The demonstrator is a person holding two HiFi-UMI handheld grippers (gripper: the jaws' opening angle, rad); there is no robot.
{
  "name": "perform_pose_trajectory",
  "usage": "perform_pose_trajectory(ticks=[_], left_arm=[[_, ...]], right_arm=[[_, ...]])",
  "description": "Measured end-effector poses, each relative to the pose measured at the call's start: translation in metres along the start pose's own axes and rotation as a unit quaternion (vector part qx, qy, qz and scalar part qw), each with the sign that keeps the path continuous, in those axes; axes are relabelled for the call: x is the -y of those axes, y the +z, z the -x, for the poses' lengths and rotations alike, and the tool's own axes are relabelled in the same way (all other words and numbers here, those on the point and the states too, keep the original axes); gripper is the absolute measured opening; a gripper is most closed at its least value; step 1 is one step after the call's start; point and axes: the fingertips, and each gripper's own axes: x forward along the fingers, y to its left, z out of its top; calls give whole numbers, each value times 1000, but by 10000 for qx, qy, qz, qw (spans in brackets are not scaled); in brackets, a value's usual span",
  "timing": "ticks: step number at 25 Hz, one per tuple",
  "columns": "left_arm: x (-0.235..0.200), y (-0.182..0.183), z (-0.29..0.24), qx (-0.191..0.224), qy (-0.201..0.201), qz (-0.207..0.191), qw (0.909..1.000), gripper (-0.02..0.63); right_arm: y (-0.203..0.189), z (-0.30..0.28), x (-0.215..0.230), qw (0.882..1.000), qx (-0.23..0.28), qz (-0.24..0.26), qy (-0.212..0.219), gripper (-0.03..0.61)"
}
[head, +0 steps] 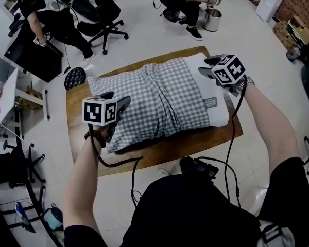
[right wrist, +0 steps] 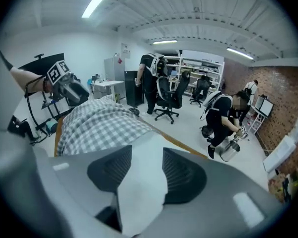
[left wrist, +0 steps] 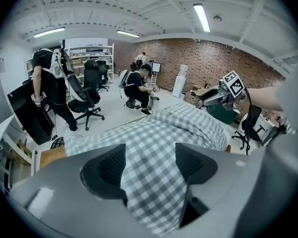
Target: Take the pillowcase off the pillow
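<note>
One white pillow [head: 219, 112] lies on one brown wooden table [head: 195, 143], mostly inside one grey-and-white checked fabric pillowcase [head: 159, 96]. Two grippers engage it. The left gripper [head: 122, 104], at the pillow's 8 o'clock, pinches pillowcase cloth. The right gripper [head: 208, 68], at 2 o'clock, clamps the bare pillow end.
</note>
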Motion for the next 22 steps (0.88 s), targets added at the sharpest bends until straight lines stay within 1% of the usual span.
perform_pose_trajectory(ticks=[2,5,8,10,12,15,19,22], left_arm=[[9,18,-10,14,-157,-85,9998,319],[15,40,-29,-102,-375,-33,9992,319],[15,56,-53,-349,-528,87,9980,319],[15,65,-69,-531,-595,157,9967,322],[16,69,-88,-708,-746,243,9944,324],[15,66,-125,-1024,-956,441,9892,324],[17,83,-148,-1561,-842,400,9833,322],[21,88,-165,-2082,-849,429,9734,322]], right_arm=[[6,-7,4,9992,-212,306,115,198],[8,-22,11,9948,-599,707,418,201],[6,-38,16,9867,-957,974,883,238],[6,-47,17,9804,-1097,1116,1198,261],[7,-54,20,9739,-1210,1262,1450,272],[3,-65,26,9623,-1445,1466,1776,284],[2,-80,45,9441,-1771,1713,2191,297],[0,-88,59,9308,-2010,1791,2471,308]])
